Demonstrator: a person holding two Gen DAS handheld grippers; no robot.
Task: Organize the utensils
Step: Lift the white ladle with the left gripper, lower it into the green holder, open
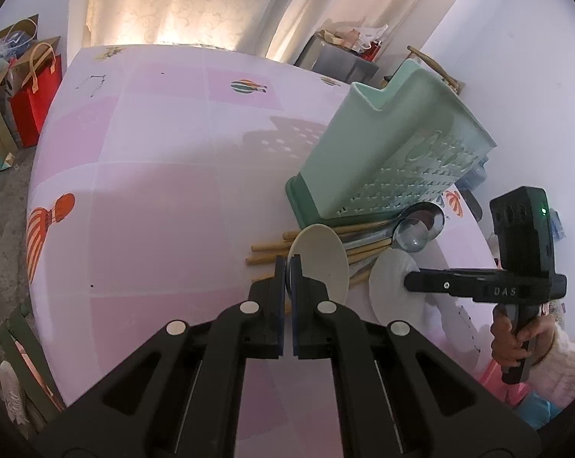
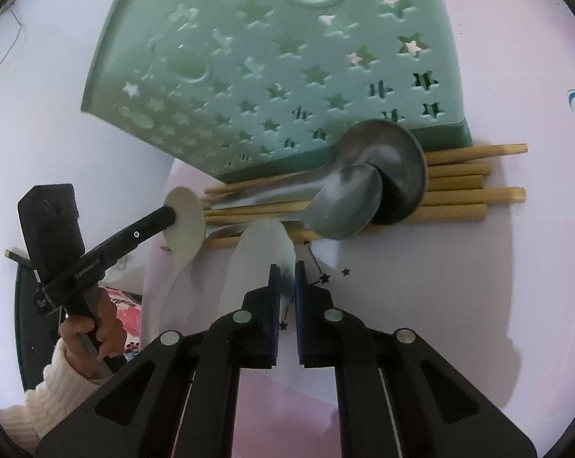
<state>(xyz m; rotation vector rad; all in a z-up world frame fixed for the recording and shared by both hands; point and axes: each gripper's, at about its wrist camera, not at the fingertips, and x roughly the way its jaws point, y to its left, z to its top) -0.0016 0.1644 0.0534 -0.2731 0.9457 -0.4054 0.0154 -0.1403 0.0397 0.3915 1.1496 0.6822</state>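
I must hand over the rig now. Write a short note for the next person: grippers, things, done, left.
Left gripper: shut on the cream spoon.
Right gripper: shut on the white spoon.
Green holder stands on the pink table, nothing seen above its rim.
Chopsticks and two metal spoons lie piled in front of it.
Done: both plastic spoons gripped.
Left: put them, then the pile, into the holder.
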